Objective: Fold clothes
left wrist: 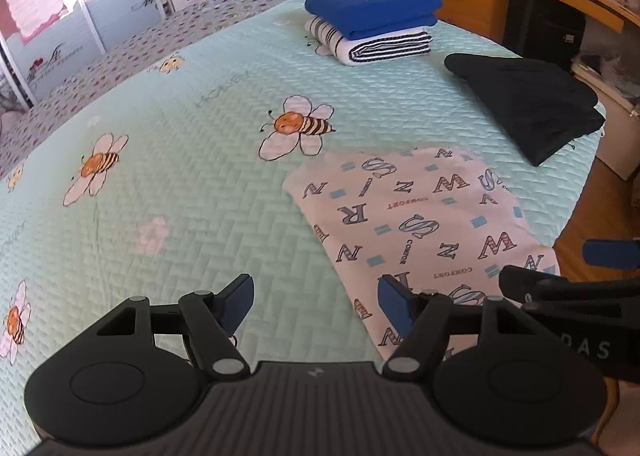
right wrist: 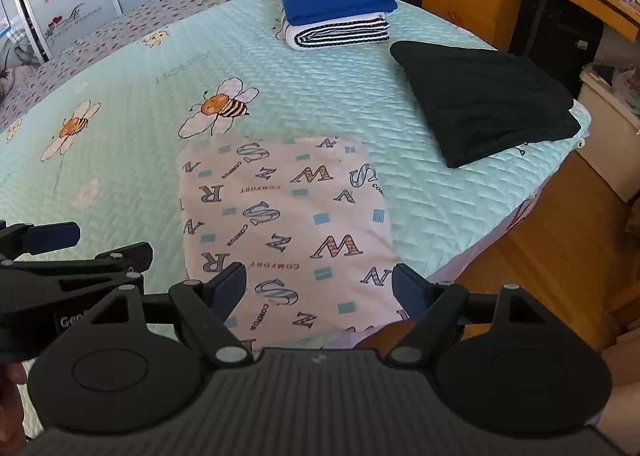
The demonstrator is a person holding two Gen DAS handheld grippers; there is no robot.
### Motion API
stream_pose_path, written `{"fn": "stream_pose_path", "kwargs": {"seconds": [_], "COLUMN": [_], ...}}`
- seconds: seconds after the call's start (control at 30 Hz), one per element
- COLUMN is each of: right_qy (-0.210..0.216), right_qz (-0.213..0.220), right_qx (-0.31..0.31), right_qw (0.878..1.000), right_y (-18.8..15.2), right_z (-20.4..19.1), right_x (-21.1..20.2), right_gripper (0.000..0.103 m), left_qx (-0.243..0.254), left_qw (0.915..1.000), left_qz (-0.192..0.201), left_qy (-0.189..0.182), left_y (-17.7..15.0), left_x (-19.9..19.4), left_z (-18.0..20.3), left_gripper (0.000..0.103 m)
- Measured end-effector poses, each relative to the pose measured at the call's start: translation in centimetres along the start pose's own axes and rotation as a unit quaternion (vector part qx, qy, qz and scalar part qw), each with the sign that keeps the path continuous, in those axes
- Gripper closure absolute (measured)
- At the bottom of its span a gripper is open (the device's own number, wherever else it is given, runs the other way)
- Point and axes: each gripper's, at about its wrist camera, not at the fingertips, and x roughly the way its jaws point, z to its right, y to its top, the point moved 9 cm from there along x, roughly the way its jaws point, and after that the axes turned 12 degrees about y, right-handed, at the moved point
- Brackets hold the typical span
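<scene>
Both grippers, left and right, gaped wide and empty above the lettered garment (seemingly folded); stacking probably came next.

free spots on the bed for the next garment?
Bare quilt left of the letter-print cloth, out to the bee prints, is widest. A narrower strip runs between that cloth and the blue-and-striped stack. The right edge is crowded by the black garment.

Bright daylight, fisheye-bent edges, slight blur

Letter-print cloth folded flat, near black garment
</scene>
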Motion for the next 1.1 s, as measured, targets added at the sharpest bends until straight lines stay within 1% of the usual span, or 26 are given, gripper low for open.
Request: {"fn": "stream_pose_path", "kwargs": {"seconds": [0.2,0.47,0.67,1.1], "right_qy": [-0.006,-0.01,-0.013,-0.01], "right_qz": [-0.009,-0.025,-0.033,-0.05], "right_qx": [-0.012,-0.031,-0.032,-0.031], "right_qw": [1.0,0.999,0.999,0.998], "right_y": [0.0,-0.7,-1.3,-2.5], "right_z": [-0.7,-1.0,-0.9,-0.9], "right_x": [-0.3,0.6,0.9,1.7], "right_gripper": [0.022,0.022,0.022,0.022], "left_qx": [-0.008,-0.014,-0.019,-0.022], "left_qw": [1.0,0.9996,0.9991,0.9987], "left_qz": [-0.004,-0.023,-0.038,-0.045], "left_qy": [0.003,0.001,-0.007,-0.007], "left_y": [-0.3,-1.5,-2.3,-2.8], "left_x": [0.0,0.8,1.3,1.6], "left_z": [-0.2,-0.2,0.1,-0.2], "left_gripper": [0.032,0.032,0.032,0.032]}}
